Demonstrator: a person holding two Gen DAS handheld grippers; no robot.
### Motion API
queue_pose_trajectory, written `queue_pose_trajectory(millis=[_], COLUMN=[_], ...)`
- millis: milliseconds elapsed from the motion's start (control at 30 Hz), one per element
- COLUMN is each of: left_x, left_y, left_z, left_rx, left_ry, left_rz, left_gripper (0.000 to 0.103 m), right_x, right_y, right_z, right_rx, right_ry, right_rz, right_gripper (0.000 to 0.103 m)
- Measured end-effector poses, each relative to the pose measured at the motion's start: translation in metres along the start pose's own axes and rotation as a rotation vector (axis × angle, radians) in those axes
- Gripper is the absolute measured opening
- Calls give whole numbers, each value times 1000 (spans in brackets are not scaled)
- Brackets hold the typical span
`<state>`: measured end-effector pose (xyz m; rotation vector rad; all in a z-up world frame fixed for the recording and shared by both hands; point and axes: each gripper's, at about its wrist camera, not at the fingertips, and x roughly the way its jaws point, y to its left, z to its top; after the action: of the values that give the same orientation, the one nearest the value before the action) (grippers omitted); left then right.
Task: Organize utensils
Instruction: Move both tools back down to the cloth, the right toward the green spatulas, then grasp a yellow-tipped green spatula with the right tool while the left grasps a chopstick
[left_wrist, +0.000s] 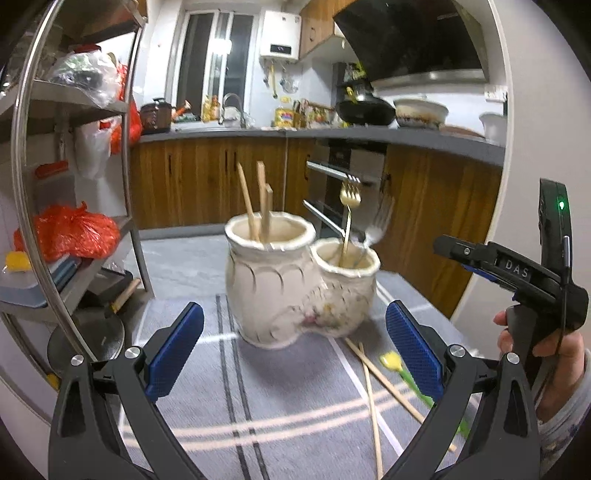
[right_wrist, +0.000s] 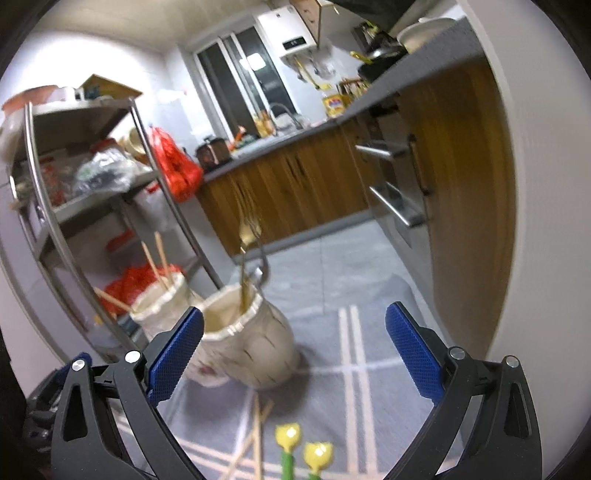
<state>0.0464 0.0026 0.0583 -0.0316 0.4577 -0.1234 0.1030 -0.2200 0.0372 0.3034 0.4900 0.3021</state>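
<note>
While both hand-held grippers stood wide open and held nothing, the left gripper faced the holder across a striped cloth, and the right gripper looked at it from the other side. Nearest lay the unsorted things: two chopsticks crossed on the cloth just right of the holder's base, with tulip-topped green picks beside them. Beyond, the holder's larger cup carried upright chopsticks, and its smaller cup carried a gold fork and a blurred silver one. Farther off stood a metal shelf with red bags and the kitchen counter. Judging from this, the loose chopsticks were the next pick; being thin, flat and crossed, one could slip from the pads or drag its partner along. A reach past the holder risked clipping the tall fork handles or nudging the holder, and the picks lay close enough to be swept aside.
</note>
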Motion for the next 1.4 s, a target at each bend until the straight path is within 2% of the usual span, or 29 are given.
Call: queue_pose_trajectory(millis=[267, 467, 600, 667, 700, 767, 800, 900, 933, 967, 1000, 1100, 1233, 1400], left_x=[16, 32, 38, 40, 41, 43, 44, 46, 47, 48, 50, 47, 48, 52], left_y=[-24, -45, -51, -54, -56, -57, -57, -61, -63, -65, -65, -61, -57, -63], left_z=[-32, -51, -60, -62, -63, -64, -65, -68, -70, -72, -75, -76, -74, -70], left_rx=[40, 103, 128, 144, 153, 154, 146, 144, 155, 164, 168, 181, 179, 209], left_ry=[152, 262, 302, 321, 332, 347, 358, 374, 382, 394, 406, 408, 424, 440], left_rz=[-76, -86, -89, -92, -88, -94, -106, -139, -144, -147, -147, -134, -145, -131], left_gripper=[97, 97, 93, 86, 81, 72, 67, 58, 55, 47, 35, 25, 23, 23], right_x=[-2, -10, -12, -13, -13, -14, -15, -15, -15, -15, -14, -12, -10, -5], right_y=[-3, -2, 0, 0, 0, -1, 1, 6, 8, 11, 13, 18, 23, 24], right_z=[-29, -49, -61, -66, -68, -74, -77, -86, -87, -89, -91, -97, -97, -95], right_rx=[-71, -171, -213, -218, -219, -222, -224, -215, -215, -219, -224, -230, -236, -230], right_ry=[137, 212, 260, 284, 291, 314, 327, 368, 376, 383, 391, 415, 424, 426], right_rz=[-96, -116, -90, -92, -94, -95, -86, -27, -23, -25, -32, -46, -71, -100], right_gripper=[98, 98, 93, 76, 73, 58, 54, 37, 35, 30, 28, 21, 20, 14])
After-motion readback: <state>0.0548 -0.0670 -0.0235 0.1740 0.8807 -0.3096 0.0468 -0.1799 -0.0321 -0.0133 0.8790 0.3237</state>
